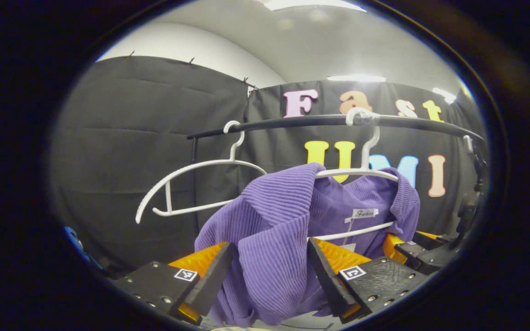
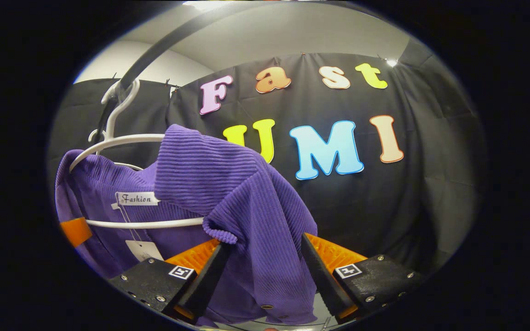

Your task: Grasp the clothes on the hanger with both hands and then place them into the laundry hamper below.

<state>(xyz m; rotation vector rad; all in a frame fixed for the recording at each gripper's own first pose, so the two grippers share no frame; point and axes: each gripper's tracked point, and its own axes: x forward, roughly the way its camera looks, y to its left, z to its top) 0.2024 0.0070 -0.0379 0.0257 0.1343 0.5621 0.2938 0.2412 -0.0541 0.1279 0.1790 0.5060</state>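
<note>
The purple garment [image 1: 274, 230] is draped over a white hanger [image 1: 361, 174] that hangs from the black rail [image 1: 329, 120], near the rail's right end; an empty hanger [image 1: 191, 184] is hung towards its left end. One shoulder fold is bracketed by the left gripper [image 1: 269, 271], the other by the right gripper [image 2: 262, 271]. Both sets of fingers are spread, cloth between them, though whether it is pinched cannot be told. The hamper is judged to lie below, so a downward pull is called for.
</note>
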